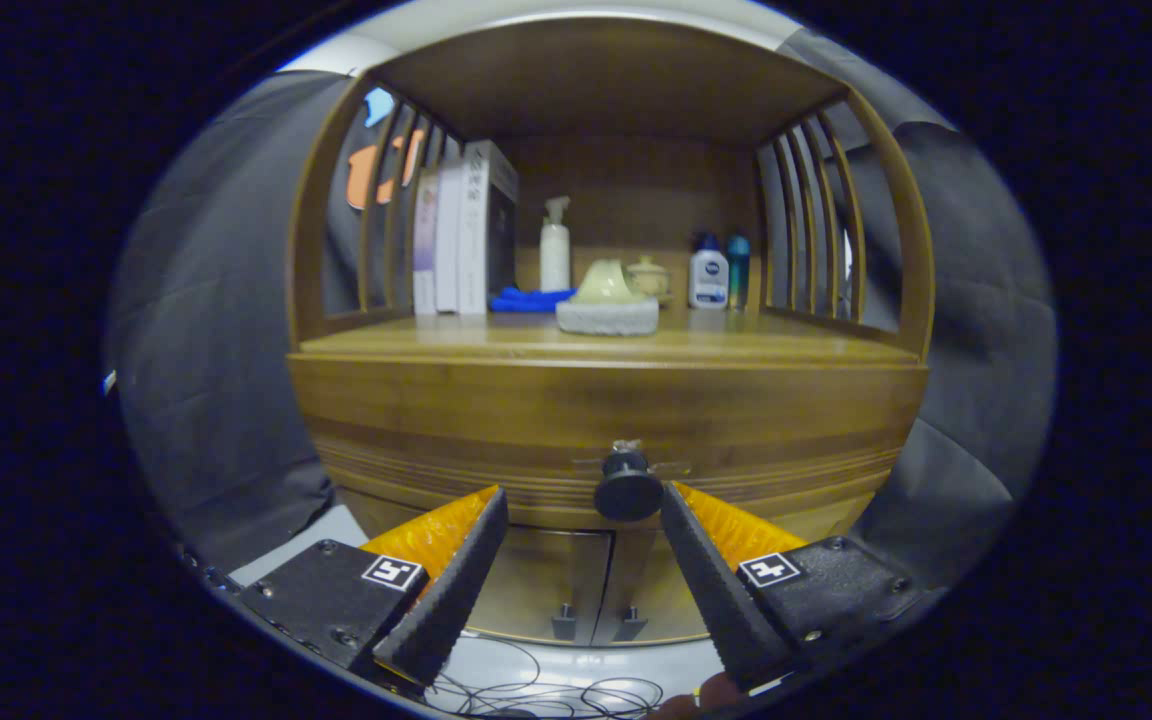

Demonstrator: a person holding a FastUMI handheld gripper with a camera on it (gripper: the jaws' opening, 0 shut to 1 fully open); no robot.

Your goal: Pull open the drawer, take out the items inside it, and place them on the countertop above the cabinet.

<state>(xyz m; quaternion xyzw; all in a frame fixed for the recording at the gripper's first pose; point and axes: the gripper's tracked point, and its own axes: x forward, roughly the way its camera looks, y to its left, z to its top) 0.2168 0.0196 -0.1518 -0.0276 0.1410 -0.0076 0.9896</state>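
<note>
A wooden cabinet faces me, its drawer front [496, 415] closed under the countertop [436, 342]. A round dark knob [627, 489] sticks out from the drawer's middle. My gripper [584, 497] is open, its two fingertips level with the knob. The knob sits in the gap between them, closer to the right fingertip [674, 500], and neither finger touches it. The drawer's contents are hidden.
On the countertop stand upright books [461, 235], a blue cloth [531, 299], a spray bottle [555, 247], a pale bowl-like piece on a white pad [607, 312], a small lidded pot [648, 277] and two bottles [708, 272]. Lower cabinet doors [556, 580] and cables on the floor [536, 690] lie below.
</note>
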